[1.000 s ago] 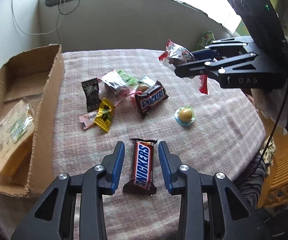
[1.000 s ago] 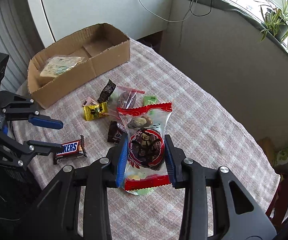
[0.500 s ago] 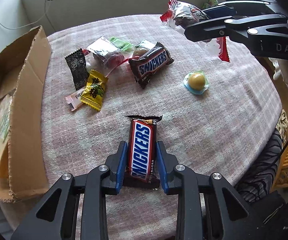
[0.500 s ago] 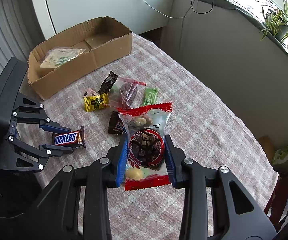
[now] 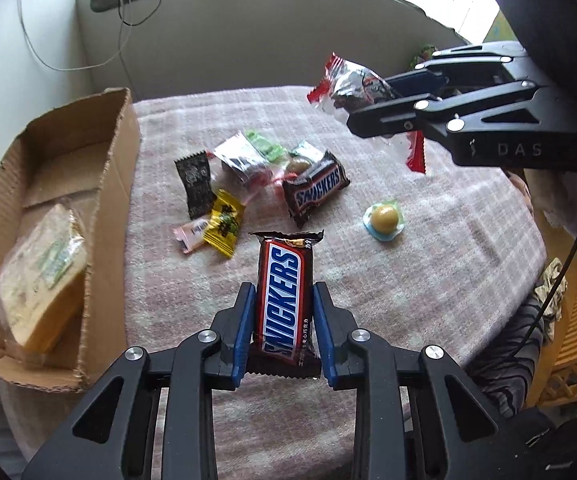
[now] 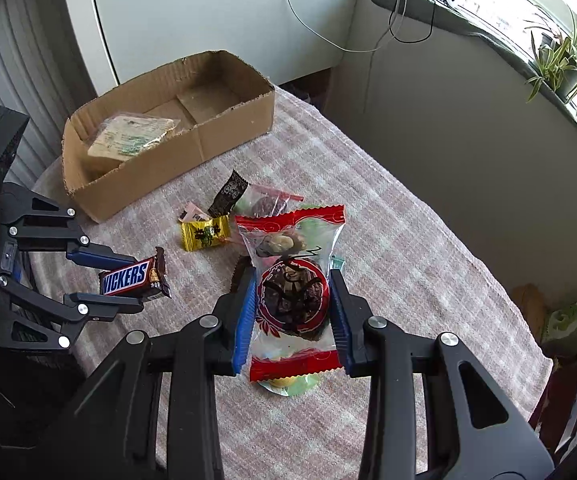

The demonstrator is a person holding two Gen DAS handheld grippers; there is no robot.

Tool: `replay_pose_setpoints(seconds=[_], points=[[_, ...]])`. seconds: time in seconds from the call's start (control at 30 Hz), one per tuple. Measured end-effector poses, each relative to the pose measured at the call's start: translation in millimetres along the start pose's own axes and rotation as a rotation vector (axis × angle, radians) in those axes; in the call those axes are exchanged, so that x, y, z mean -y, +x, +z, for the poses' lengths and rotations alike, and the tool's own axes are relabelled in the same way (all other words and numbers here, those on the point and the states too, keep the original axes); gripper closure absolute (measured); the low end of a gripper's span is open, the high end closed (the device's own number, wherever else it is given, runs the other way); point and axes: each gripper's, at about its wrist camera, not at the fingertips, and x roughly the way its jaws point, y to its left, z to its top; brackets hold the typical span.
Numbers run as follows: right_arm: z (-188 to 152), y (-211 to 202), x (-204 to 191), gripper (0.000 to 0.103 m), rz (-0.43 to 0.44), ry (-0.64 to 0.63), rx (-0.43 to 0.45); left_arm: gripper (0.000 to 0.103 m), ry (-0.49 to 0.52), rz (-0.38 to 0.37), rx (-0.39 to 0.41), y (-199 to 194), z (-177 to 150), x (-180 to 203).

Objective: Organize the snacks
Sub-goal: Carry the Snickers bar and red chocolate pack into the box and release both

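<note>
Above the near edge of the cloth-covered table (image 5: 428, 280), the left gripper (image 5: 284, 316), closed on a Snickers bar (image 5: 284, 300) now lifted clear, is readying it for the cardboard box (image 5: 116, 200) while the right gripper (image 6: 292, 312) is clamping a red-trimmed pastry packet (image 6: 290, 292) aloft.

Snickers bar (image 5: 284, 304) now clamped, lifted.
</note>
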Motion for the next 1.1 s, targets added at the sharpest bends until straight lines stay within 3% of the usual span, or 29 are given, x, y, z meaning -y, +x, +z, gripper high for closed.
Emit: replay_pose_setpoints(seconds=[0.2,0.4,0.67,1.1], points=[[36.3,0.2,-14.9,0.068,0.015,-0.022,0.029,0.076,-0.044,0.045,0.094,-35.3,17.8,-39.7],[78.1,12.5,-27.9,0.068,0.059,-0.033,0.047,0.076,-0.102,0.119,0.139,-50.6,29.0,-83.5],[126.7,47.3,-48.3,0.067,0.094,-0.056,0.038,0.076,-0.171,0.191,0.135,-42.7,35.5,-132.9],[174.0,112.7,-71.3,0.067,0.157,-0.057,-0.004,0.076,-0.229,0.214,0.094,-20.6,36.2,-177.7]])
